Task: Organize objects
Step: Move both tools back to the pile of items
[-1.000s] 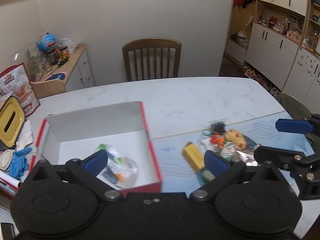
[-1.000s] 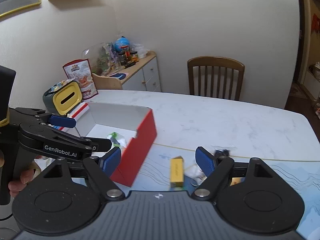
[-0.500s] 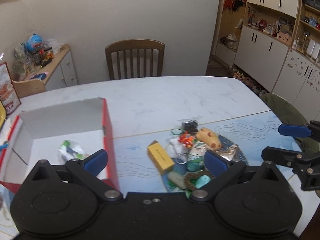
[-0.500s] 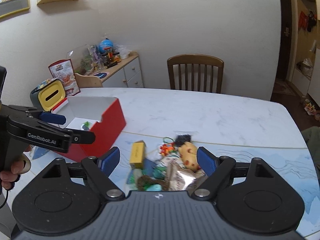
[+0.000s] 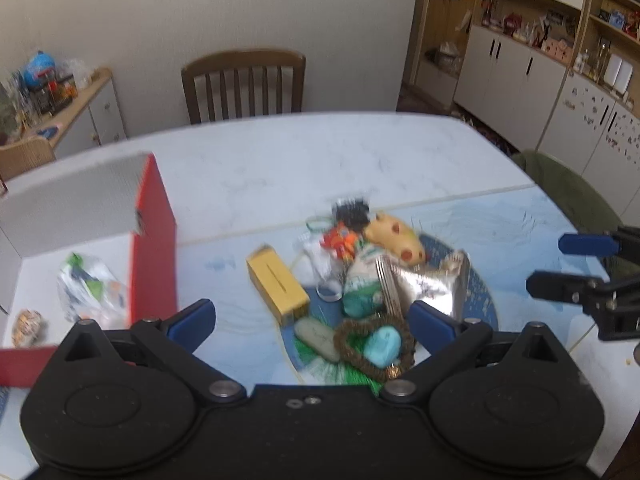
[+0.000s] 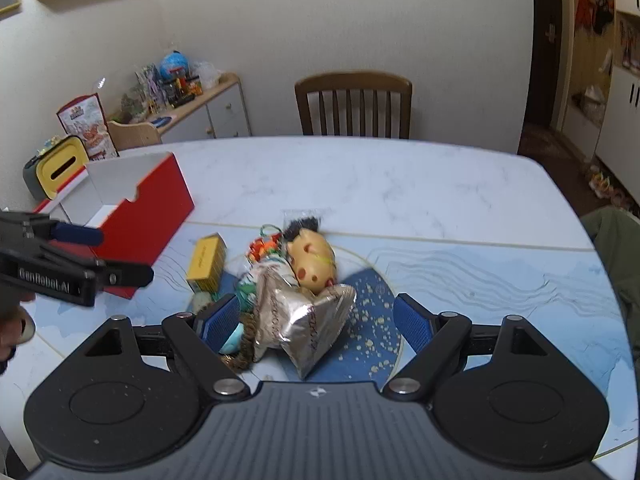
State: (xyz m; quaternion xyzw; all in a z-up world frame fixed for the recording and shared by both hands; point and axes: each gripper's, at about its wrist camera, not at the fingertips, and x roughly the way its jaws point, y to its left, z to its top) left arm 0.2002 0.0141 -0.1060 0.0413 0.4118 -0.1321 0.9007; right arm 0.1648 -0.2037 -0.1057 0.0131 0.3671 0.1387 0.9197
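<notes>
Right now both grippers are hovering empty over the pile. The right gripper [image 6: 316, 322] is spread wide, nothing between its pads, with the silver foil packet [image 6: 304, 320] lying just ahead of it and partly between the fingers. The left gripper [image 5: 312, 318] is likewise released and is framing the turquoise piece [image 5: 383, 345] inside the brown braided ring [image 5: 374, 344], with the yellow box [image 5: 277, 284] just ahead and to its left.

The red box [image 6: 144, 216] is sitting further ahead-left of both grippers, open, already holding a clear bag [image 5: 86, 292] and a small patterned thing I cannot identify.

Risks, as I am judging them:
- Pile is heaped tight, items overlapping. Closing on the foil packet is likely dragging the yellow spotted toy [image 6: 312, 258] or the ring along, since they are touching it.
- Foil is slick and puffy, so a pinch at the edge may be slipping out mid-carry.
- Both grippers are aiming at the same cluster and sitting close, so they may be knocking each other.
- Crumbs on the blue mat [image 6: 460, 280] beside the packet suggest it may be open and spilling if tipped.
- Left view is blurred, so exact spacing there is hard to tell.
</notes>
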